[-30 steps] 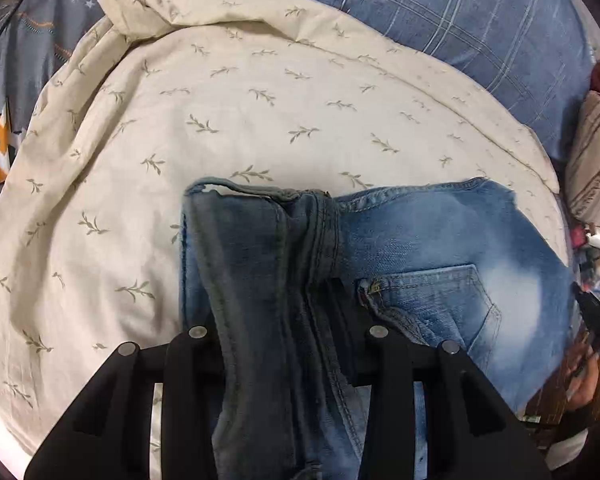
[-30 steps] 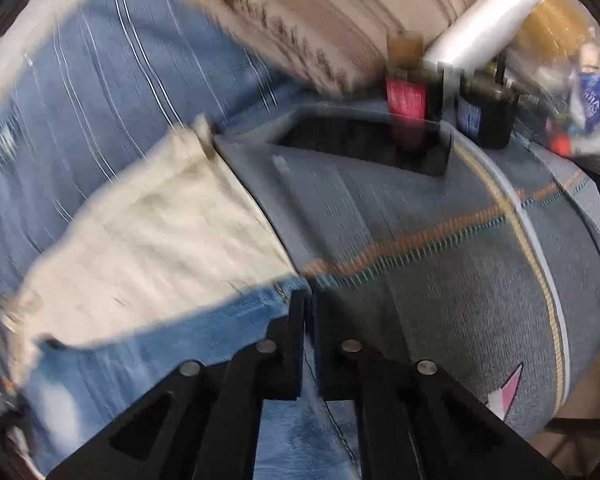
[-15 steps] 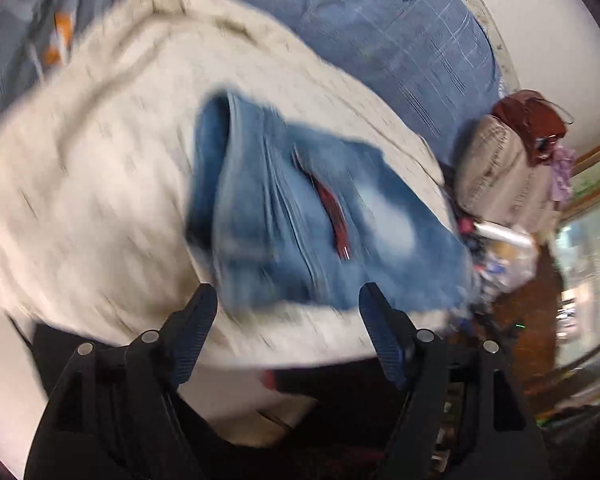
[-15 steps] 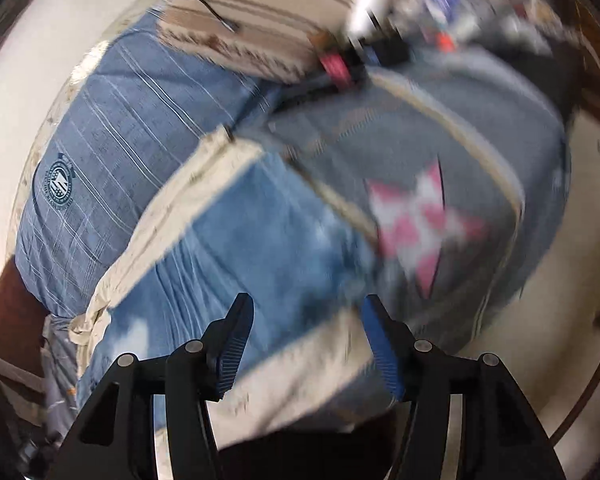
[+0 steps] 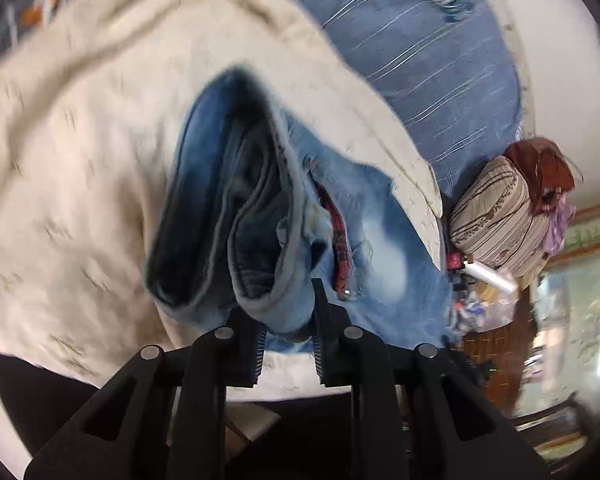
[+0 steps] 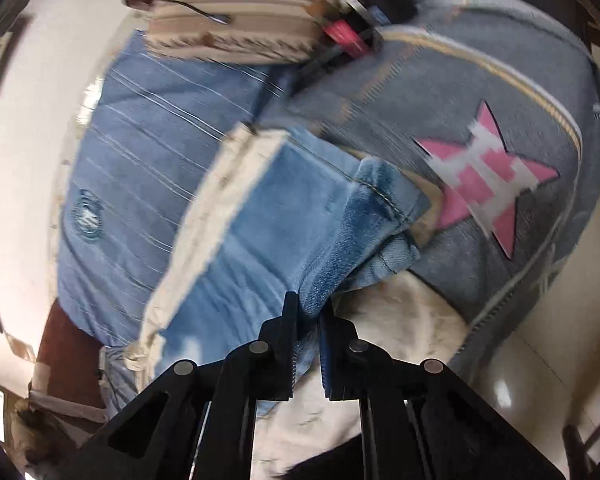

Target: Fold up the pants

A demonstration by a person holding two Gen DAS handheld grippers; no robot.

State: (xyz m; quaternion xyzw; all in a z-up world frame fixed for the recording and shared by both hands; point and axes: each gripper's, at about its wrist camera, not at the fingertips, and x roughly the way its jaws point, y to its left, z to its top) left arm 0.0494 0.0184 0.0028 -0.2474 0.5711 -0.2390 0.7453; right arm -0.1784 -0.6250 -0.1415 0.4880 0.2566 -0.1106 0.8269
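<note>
The pants are faded blue jeans, folded into a bundle on a cream leaf-print sheet. My left gripper is shut on the thick near edge of the bundle, where several denim layers hang open toward the camera. In the right wrist view the jeans lie over the same cream sheet. My right gripper is shut on the near denim fold beside the hem. Both views are blurred by motion.
A blue striped blanket lies behind the sheet. A grey quilt with a pink star lies to the right. A striped pillow, a brown bag and small clutter sit at the bed's far end. Tiled floor shows at right.
Both grippers let go of the jeans and pulled back open half a second ago. Now both have closed again on the near edge of the folded bundle, which is lifted slightly.
</note>
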